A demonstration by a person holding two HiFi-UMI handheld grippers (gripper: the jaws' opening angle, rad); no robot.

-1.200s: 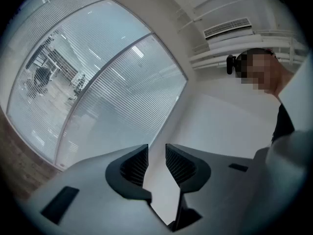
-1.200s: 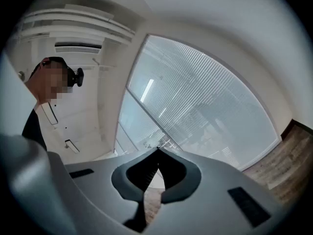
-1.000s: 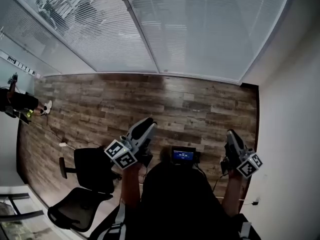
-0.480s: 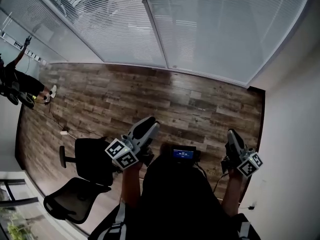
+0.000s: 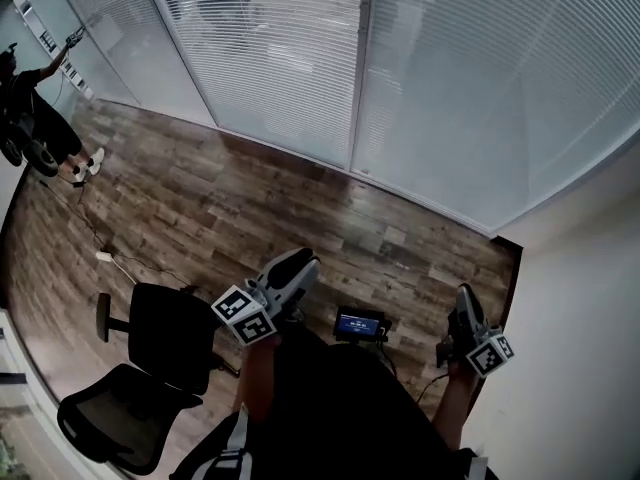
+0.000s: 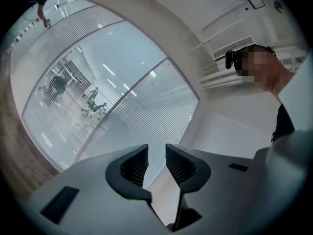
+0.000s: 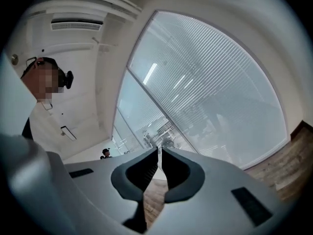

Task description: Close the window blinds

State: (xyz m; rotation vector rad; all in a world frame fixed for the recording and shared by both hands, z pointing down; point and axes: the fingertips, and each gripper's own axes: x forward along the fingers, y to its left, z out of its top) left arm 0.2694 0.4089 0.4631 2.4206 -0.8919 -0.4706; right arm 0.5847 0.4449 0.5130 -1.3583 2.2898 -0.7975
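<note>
White slatted window blinds (image 5: 480, 78) hang over a glass wall across the top of the head view. Through the left panel (image 5: 270, 58) I make out a room beyond; the right panel looks whiter. My left gripper (image 5: 300, 263) is held low in front of me, pointing at the blinds, well short of them. Its jaws stand a little apart with nothing between them (image 6: 156, 148). My right gripper (image 5: 463, 298) points the same way at the right, jaws shut and empty (image 7: 159, 151). Both gripper views show the blinds (image 6: 146, 106) (image 7: 210, 82) ahead.
A black office chair (image 5: 150, 368) stands at my lower left. A cable (image 5: 110, 258) lies on the wood floor (image 5: 250, 208). A person (image 5: 30, 118) stands at the far left. A white wall (image 5: 590, 318) runs along the right. A small screen (image 5: 360, 325) hangs at my chest.
The blinds now fill more of the head view and the strip of floor before them has narrowed. Both grippers travelled with me, keeping their pose. The chair slid toward the lower left.
</note>
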